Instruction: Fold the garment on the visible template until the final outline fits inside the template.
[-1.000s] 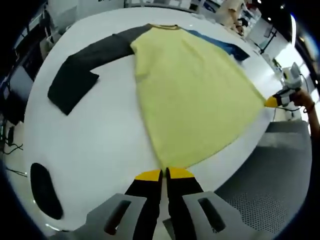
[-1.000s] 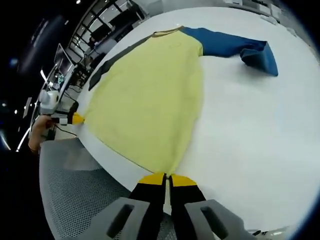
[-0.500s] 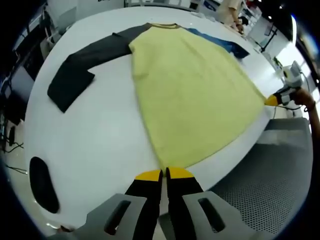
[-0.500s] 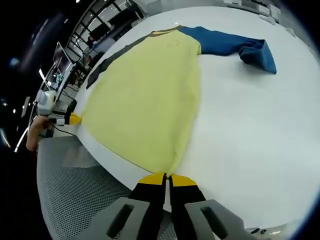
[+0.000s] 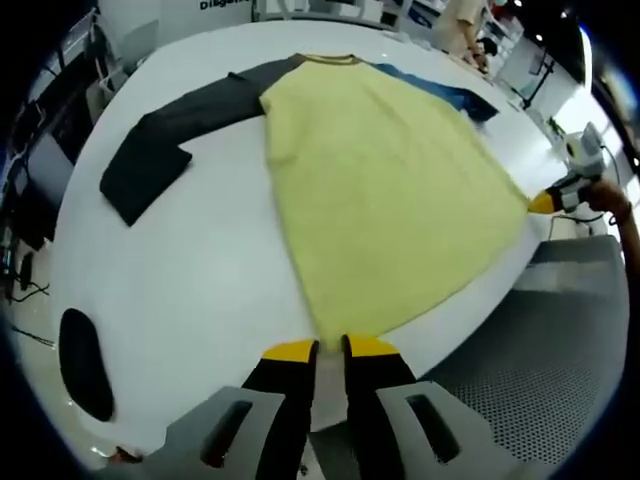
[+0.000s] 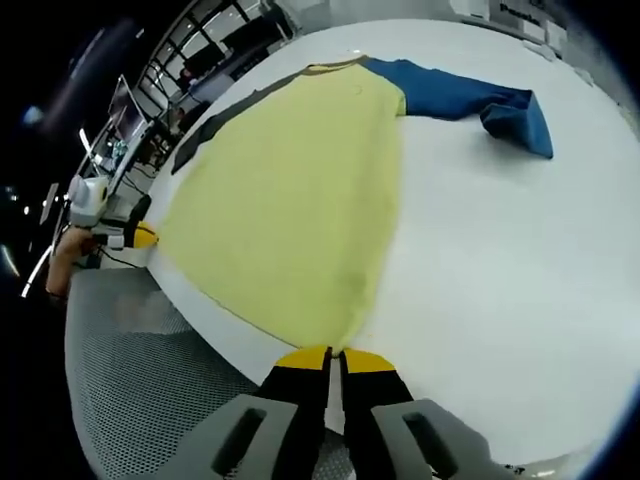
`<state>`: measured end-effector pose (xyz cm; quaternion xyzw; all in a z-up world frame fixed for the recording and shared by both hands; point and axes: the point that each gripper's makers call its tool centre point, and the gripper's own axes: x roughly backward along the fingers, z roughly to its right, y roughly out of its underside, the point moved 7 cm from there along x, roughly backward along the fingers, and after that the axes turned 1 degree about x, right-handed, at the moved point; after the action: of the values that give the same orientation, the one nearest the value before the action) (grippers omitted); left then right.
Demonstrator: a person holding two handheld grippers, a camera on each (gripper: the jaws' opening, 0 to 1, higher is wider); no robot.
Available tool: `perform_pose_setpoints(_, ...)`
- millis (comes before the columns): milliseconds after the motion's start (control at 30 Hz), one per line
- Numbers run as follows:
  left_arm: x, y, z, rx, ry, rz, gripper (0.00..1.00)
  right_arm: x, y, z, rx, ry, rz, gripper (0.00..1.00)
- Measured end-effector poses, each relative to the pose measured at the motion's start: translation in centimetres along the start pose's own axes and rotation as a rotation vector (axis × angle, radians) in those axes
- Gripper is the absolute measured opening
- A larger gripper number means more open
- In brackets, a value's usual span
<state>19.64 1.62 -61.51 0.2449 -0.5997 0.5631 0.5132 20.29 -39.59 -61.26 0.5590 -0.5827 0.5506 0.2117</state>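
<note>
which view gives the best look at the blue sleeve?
Right gripper view. The blue sleeve lies in full there, from shoulder to folded cuff, on the white table. In the left gripper view, it is a sliver behind the yellow body.

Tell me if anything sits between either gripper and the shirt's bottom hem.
Nothing visible does. The left gripper has its jaws slightly parted right at one hem corner of the yellow shirt. The right gripper is pinched shut at the other corner. Only bare white table surrounds them.
</note>
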Motion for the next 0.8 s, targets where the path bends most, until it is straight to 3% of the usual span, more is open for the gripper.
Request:
perform_pose_setpoints(67, 0.0, -0.2, 0.2, 0.015, 0.009, 0.044, 0.27, 0.5, -0.4, 0.2, -0.010, 0.009, 0.030, 0.05)
perform_pose_setpoints(267, 0.4, -0.7, 0.6, 0.042, 0.033, 0.151, 0.37, 1.5, -1.4, 0.6, -0.010, 0.025, 0.101, 0.19)
perform_pose_setpoints(367, 0.8, -1.1, 0.8, 0.033, 0.018, 0.193, 0.49, 1.8, -2.1, 0.3, -0.010, 0.025, 0.155, 0.33)
perform_pose_setpoints(500, 1.5, -2.0, 0.8, 0.022, 0.000, 0.296, 0.65, 2.3, -3.1, 0.3, -0.039, 0.023, 0.223, 0.53)
perform_pose_setpoints(600, 1.9, -2.6, 0.9, 0.007, -0.008, 0.350, 0.81, 2.6, -4.1, 0.4, -0.062, 0.038, 0.276, 0.58)
perform_pose_setpoints(733, 2.8, -3.3, 1.4, -0.061, -0.032, 0.432, 0.94, 3.1, -5.9, 1.6, -0.133, 0.071, 0.360, 0.60)
perform_pose_setpoints(800, 3.3, -3.4, 1.9, -0.068, -0.015, 0.463, 0.99, 3.3, -6.9, 2.0, -0.171, 0.051, 0.416, 0.59)
